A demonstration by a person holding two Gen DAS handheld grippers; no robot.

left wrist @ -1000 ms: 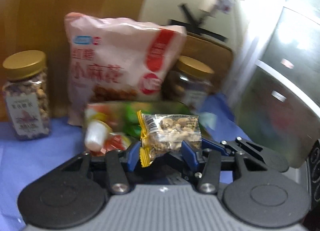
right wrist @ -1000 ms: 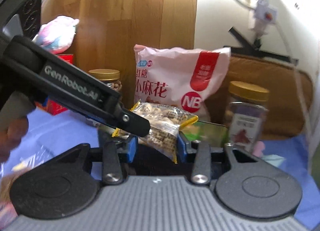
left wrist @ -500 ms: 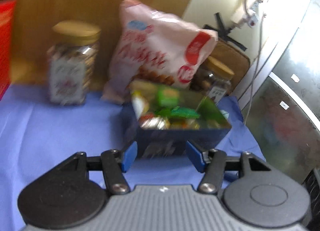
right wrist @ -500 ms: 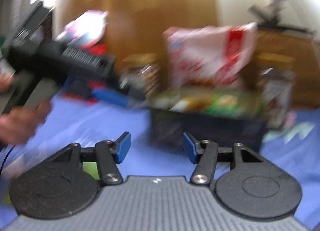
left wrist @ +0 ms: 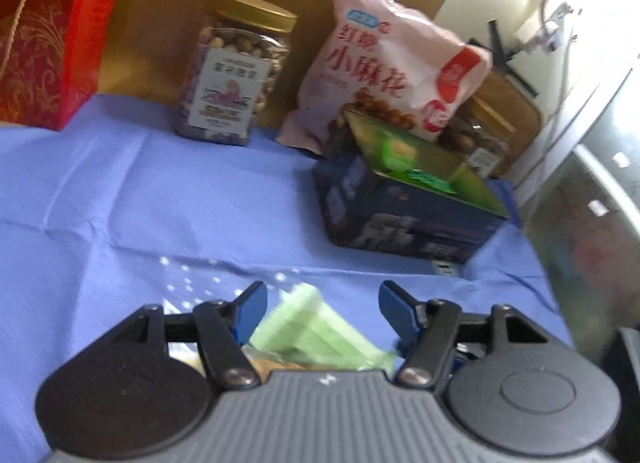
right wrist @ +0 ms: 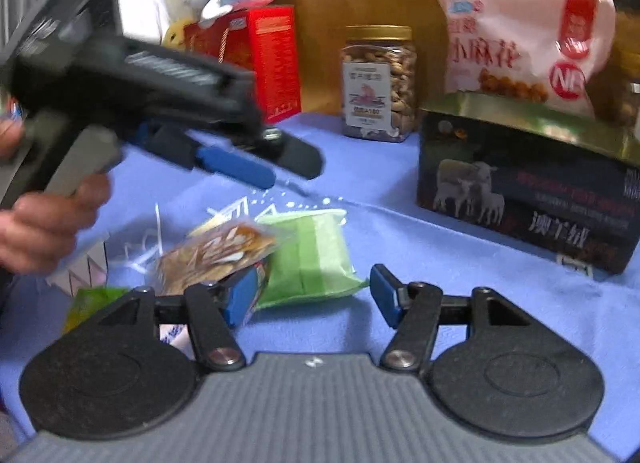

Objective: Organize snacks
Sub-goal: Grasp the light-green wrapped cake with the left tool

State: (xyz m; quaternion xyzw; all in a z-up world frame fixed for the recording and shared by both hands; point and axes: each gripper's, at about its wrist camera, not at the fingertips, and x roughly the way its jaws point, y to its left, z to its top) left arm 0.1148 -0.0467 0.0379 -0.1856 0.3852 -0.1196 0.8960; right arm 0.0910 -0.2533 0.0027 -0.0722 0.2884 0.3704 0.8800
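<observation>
Both jaws opening, nothing gripped. Green packet (right wrist: 308, 259) approached by left gripper (left wrist: 322, 303) and right gripper (right wrist: 310, 291); collision risked, brown packet (right wrist: 216, 251) possibly dragged.

A: Strong daylight is admitted top right; the pale wall (left wrist: 472, 3) is washed out, and fisheye bending is seen at the edges.

B: The black handheld left gripper (right wrist: 256, 167) is smeared by motion blur; the green plastic snack packet (left wrist: 320, 331) is softened.

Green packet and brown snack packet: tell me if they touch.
Touching. The right wrist view shows the brown snack packet lying over the left edge of the green packet, no cloth between them.
</observation>
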